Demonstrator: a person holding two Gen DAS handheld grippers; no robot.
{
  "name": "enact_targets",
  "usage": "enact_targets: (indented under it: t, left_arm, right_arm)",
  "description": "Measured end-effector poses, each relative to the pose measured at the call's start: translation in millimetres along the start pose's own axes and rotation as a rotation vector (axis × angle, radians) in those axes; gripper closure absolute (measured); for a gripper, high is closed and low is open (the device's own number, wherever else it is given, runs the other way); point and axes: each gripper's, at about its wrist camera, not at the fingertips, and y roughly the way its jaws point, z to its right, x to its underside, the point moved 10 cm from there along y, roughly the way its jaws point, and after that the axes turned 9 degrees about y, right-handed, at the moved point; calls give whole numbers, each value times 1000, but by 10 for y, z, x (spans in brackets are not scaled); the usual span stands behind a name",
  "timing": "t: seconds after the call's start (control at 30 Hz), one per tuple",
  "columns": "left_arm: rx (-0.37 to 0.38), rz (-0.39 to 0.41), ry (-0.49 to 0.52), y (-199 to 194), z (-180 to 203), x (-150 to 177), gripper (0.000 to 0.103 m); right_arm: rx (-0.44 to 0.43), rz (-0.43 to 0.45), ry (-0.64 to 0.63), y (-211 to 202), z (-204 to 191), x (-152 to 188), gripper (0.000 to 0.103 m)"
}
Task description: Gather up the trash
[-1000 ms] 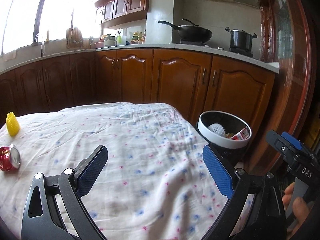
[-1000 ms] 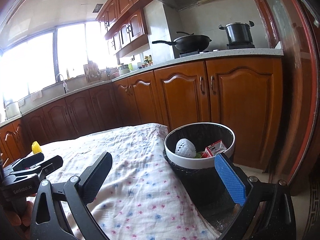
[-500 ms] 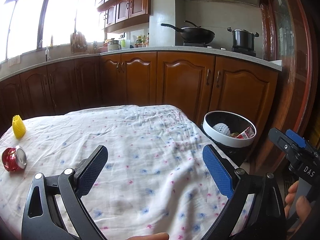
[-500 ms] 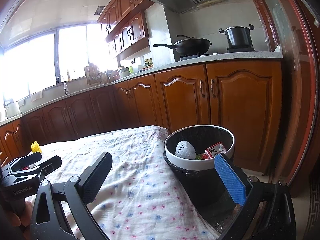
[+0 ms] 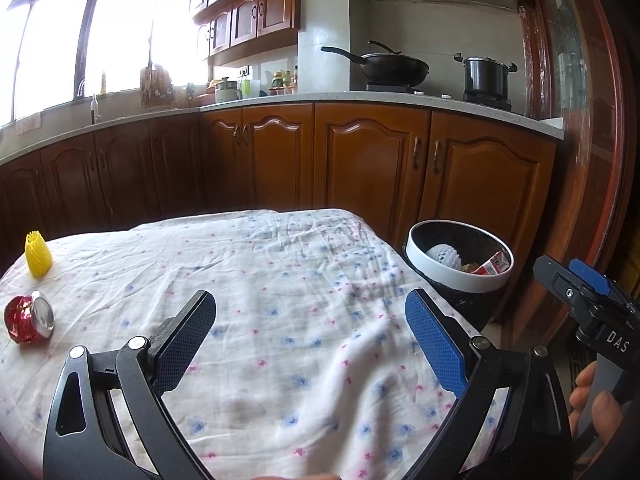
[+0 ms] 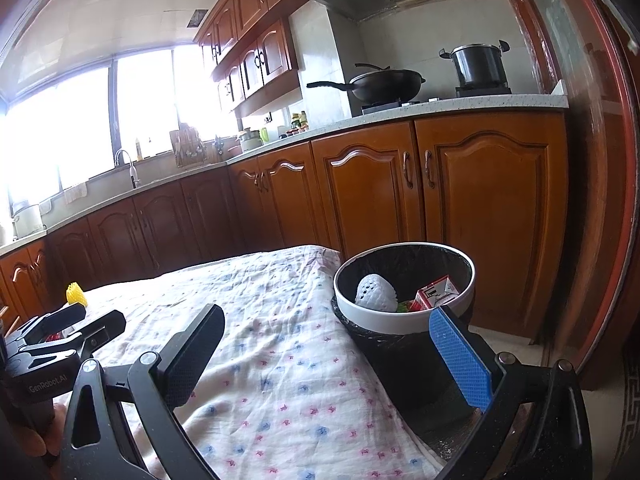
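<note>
Readably, "DAS" is printed on the right gripper [image 5: 588,300] where it shows at the edge of the left view, and "GenRobot.AI" on the left gripper [image 6: 64,332] in the right view. Since a second ago the left camera has pulled back and risen a little, so the crushed red can [image 5: 28,320] and the yellow foam net [image 5: 38,256] sit further in from the left edge of the flowered tablecloth [image 5: 280,300]. Both grippers stand wide open and hold nothing. Beside the table, the bin [image 6: 404,322] holds a white foam net [image 6: 376,292] and a red carton [image 6: 436,292] whose print is too small to read. In the right view the can is mostly hidden behind the left gripper.
</note>
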Motion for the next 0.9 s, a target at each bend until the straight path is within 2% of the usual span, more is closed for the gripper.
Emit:
enact_targets:
  t: [0.9]
  left_arm:
    - [-6,-16,5,95,3,53,5]
  right_arm:
    - [-18,-36,13,118,-4,111,0]
